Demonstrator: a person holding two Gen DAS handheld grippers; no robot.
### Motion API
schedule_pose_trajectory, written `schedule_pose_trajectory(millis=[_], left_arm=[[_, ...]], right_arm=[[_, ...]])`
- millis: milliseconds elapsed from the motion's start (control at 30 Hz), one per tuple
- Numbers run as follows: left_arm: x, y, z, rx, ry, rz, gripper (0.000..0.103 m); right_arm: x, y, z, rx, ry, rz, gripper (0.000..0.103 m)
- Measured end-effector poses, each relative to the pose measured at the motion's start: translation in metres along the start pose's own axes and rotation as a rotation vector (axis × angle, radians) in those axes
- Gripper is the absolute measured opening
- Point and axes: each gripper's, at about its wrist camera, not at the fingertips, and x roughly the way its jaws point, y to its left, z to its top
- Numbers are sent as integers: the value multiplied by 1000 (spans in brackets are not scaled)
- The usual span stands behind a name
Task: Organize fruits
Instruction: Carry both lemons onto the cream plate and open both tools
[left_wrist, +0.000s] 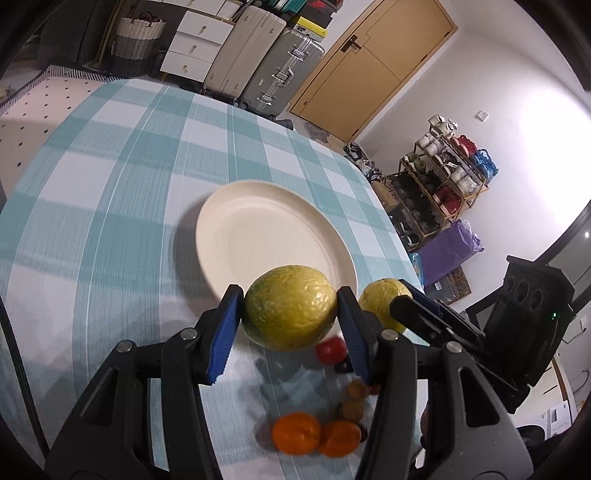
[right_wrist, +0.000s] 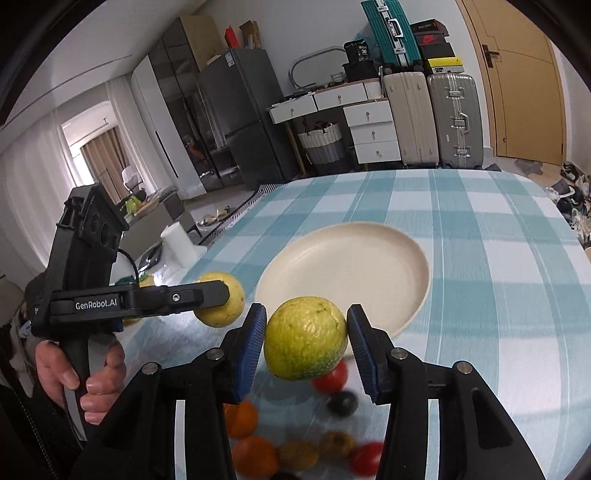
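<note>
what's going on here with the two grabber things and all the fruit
A person is sorting fruit with a handheld gripper in each hand. The left gripper is clamped on one yellow-green fruit, and the right gripper grips another. Both are held in the air near the cream plate, which has nothing on it. Oranges and tomatoes lie on the checked tablecloth.

I count two yellow-green guavas, one plate, two oranges beside it.
</note>
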Motion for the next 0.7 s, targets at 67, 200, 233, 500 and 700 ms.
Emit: schedule_pose_trajectory(millis=[67, 200, 233, 500, 700], left_arm=[[8, -1, 11, 3, 4, 7, 49], [29, 0, 34, -8, 20, 17, 49], [35, 1, 40, -11, 25, 20, 49], [84, 5, 78, -22, 61, 32, 49], [112, 13, 94, -31, 88, 46, 49]], right_arm=[[4, -7, 8, 8, -5, 8, 46], [18, -25, 27, 26, 2, 26, 46], [21, -29, 31, 30, 5, 30, 46], [61, -63, 65, 86, 36, 74, 46], [96, -85, 75, 131, 72, 91, 46]])
